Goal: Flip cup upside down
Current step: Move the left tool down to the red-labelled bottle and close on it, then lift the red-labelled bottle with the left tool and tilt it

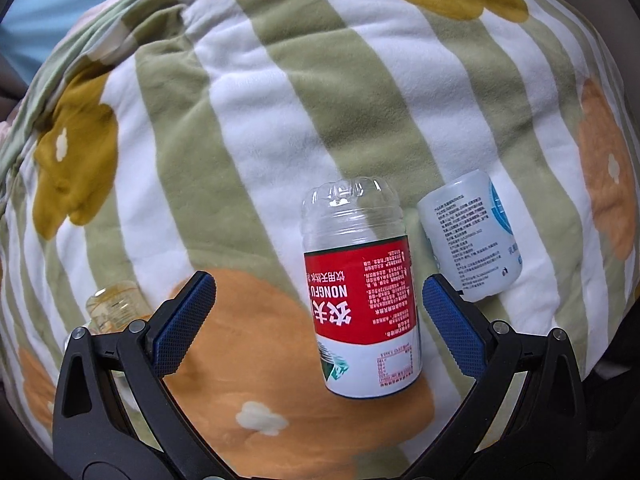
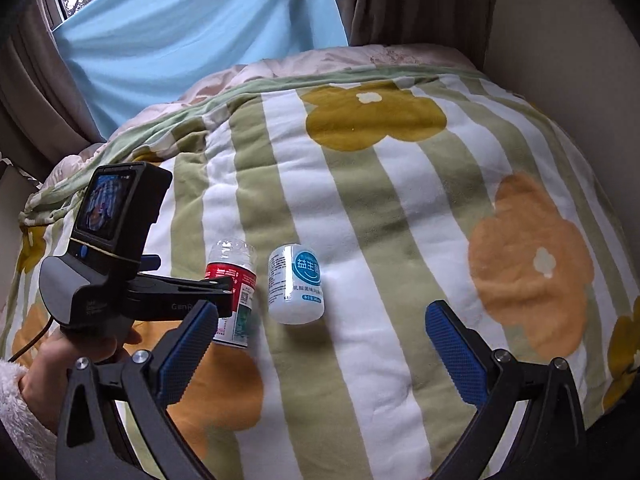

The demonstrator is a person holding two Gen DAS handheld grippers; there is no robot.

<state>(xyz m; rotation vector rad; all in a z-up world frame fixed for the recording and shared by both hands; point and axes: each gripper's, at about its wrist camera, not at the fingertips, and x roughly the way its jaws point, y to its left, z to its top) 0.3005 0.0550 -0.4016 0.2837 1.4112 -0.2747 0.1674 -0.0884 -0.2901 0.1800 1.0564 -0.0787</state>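
Three cut bottle cups stand on the striped flower blanket (image 1: 280,92), all bottom-up. Count: one red-label cup (image 1: 360,300), one white cup (image 1: 472,240), one yellowish cup (image 1: 114,306).

The red-label cup is clear plastic with a ridged bottle base on top and its label text reads upside down. It leans slightly and sits on the orange flower patch. In the left wrist view it stands between the two blue pads, closer to the right pad (image 1: 452,324) but apart from it; the left pad (image 1: 184,320) is well clear.

The left gripper (image 1: 318,322) is spread wide, holding nothing. The same gripper shows in the right wrist view (image 2: 192,292) as a black body with a small camera on top, its finger crossing in front of the red-label cup (image 2: 236,280). A hand (image 2: 60,360) with a fuzzy white sleeve (image 2: 16,404) holds its handle.

The white cup (image 2: 296,284) sits just right of the red-label cup, near but not touching, blue round logo facing the right wrist camera, small print on the side.

The yellowish cup is only partly seen, behind the left gripper's left finger at the left edge; can't tell more.

The right gripper (image 2: 320,340) is also spread wide, empty, hovering over the blanket (image 2: 400,184) with both cups ahead and left of its centre. The white cup is nearer to it, apart from both pads.

Background: one light blue curtain (image 2: 180,28) and brown drapes (image 2: 420,0) beyond the far blanket edge.
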